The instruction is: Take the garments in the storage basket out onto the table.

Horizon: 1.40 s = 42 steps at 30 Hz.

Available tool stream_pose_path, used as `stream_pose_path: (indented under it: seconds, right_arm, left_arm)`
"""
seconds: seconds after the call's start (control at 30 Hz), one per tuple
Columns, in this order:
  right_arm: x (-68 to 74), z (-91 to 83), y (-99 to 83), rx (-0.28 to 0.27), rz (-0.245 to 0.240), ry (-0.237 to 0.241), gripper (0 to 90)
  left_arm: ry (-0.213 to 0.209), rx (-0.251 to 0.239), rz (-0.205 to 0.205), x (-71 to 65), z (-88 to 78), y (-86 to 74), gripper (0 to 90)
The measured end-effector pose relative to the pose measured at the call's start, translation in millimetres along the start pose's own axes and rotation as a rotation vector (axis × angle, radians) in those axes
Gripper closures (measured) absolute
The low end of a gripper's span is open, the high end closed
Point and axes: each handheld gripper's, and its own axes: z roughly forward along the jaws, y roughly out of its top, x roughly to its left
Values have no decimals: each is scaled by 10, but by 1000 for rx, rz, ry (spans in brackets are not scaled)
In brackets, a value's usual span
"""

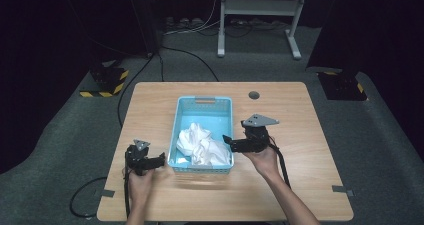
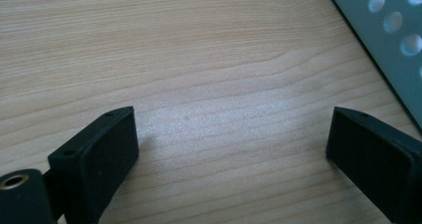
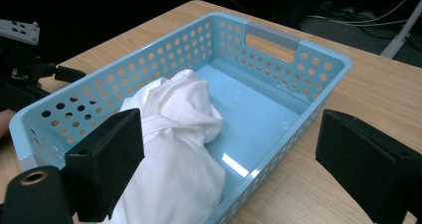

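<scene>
In the high view, a white cloth is lying bunched in the near half of a blue basket on the wooden desk. The left gripper is sitting just left of the basket, the right gripper at its right rim. In the left gripper view, the jaws are standing wide apart over bare desk. In the right gripper view, the jaws are gaping empty, facing the cloth.
</scene>
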Motion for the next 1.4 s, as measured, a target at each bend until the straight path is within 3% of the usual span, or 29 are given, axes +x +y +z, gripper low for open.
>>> stream_pose_path:
  seconds: [1.4]
  right_arm:
    - [232,265,-85,71,-43,85,137]
  left_arm:
    - [0,0,-1,-1,0,0,64]
